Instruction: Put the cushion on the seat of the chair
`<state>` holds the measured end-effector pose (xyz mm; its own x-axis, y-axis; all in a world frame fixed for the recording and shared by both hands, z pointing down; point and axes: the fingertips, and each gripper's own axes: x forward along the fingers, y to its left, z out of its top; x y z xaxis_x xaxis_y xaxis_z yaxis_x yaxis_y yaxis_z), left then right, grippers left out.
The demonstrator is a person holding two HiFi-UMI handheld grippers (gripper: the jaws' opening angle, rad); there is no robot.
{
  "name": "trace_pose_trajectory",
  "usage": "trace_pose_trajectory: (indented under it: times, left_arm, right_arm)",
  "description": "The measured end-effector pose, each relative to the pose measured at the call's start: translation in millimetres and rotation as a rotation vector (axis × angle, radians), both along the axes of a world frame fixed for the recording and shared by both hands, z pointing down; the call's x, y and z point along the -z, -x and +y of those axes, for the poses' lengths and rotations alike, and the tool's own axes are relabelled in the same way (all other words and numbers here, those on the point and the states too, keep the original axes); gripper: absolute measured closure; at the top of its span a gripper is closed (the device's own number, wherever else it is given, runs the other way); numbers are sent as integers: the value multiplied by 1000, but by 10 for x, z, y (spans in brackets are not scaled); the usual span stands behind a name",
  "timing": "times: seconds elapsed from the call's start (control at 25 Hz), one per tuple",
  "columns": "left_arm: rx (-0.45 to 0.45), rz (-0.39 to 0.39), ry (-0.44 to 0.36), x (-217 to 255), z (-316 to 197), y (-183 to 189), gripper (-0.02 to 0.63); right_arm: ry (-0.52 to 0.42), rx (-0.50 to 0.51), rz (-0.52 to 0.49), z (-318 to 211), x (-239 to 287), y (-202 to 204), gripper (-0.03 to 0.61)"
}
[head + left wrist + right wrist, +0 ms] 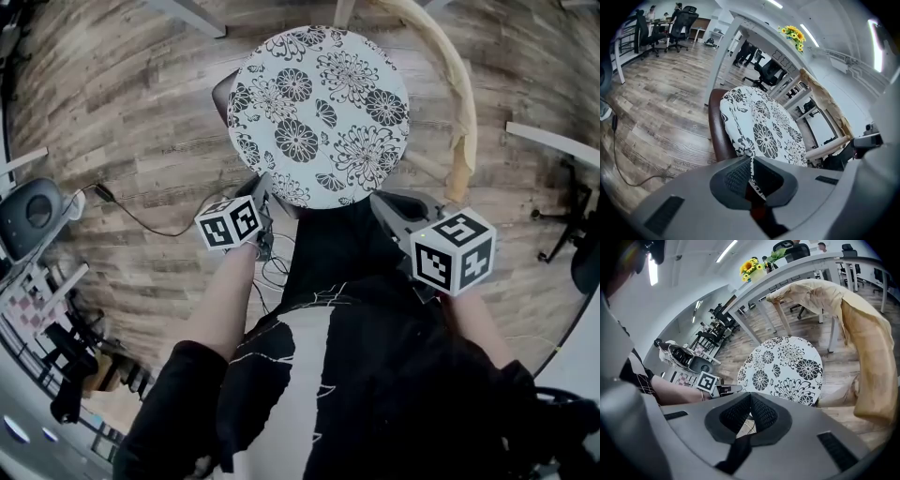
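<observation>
- On the chair (716, 132) seat lies the round flowery cushion (319, 112). It looks soft, light and floppy.
- The left claw (751, 161) pinches its near edge, a good spot to hold.
- The right claw (750, 397) is pressed together with nothing in it.

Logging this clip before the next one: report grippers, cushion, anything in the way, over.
Left gripper shut on cushion edge; right gripper shut, empty. Cushion over brown seat, not released. Nothing seen blocking.
</observation>
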<state>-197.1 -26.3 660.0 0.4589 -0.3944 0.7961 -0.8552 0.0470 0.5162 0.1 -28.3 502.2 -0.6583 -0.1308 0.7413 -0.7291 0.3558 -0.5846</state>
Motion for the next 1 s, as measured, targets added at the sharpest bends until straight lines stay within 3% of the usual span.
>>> trace_pose_trajectory:
  times: [0.52,0.8,1.0]
  left_arm:
    - [-35,-93,42,-325,73,69,595]
    - [-70,-192,70,-435,69,52,595]
    - [-67,-199,65,-452,64,44,594]
  right_arm:
    - [12,-9,-4,76,-185,-95,563]
    - [-1,-9,-10,27,-217,-137,562]
    - [-7,5,-11,-4,-218,-139,563]
